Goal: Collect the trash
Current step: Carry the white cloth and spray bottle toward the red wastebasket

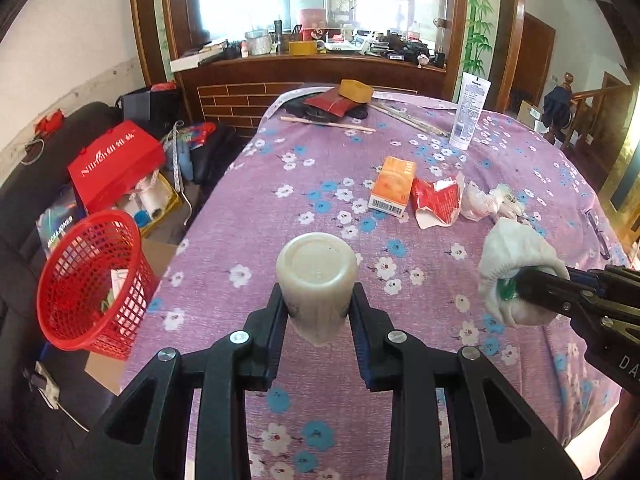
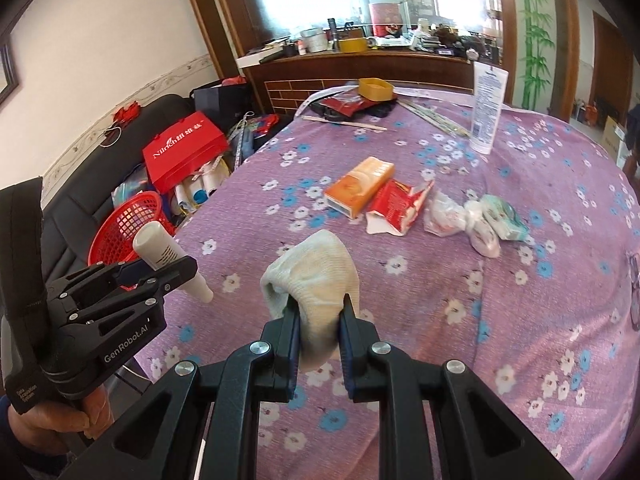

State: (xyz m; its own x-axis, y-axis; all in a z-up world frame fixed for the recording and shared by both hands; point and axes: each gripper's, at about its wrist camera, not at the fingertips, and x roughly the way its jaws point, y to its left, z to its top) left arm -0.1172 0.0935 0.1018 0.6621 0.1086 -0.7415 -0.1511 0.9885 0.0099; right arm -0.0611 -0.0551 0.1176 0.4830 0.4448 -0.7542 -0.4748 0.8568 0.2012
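Observation:
My left gripper (image 1: 318, 300) is shut on a cream plastic bottle (image 1: 317, 276), held above the purple flowered tablecloth (image 1: 280, 168); the bottle also shows in the right wrist view (image 2: 168, 258). My right gripper (image 2: 318, 308) is shut on a white sock (image 2: 316, 276), seen from the side in the left wrist view (image 1: 516, 272). A red mesh basket (image 1: 90, 280) stands off the table's left edge, below it. An orange carton (image 1: 394, 186), a torn red wrapper (image 1: 436, 200) and crumpled white bags (image 1: 488, 200) lie mid-table.
A white tube (image 1: 468, 110) stands at the far right. Chopsticks (image 1: 328, 123), a red pouch and a yellow box (image 1: 356, 90) lie at the far edge. A red paper bag (image 1: 116, 160) and clutter sit on the dark sofa at left.

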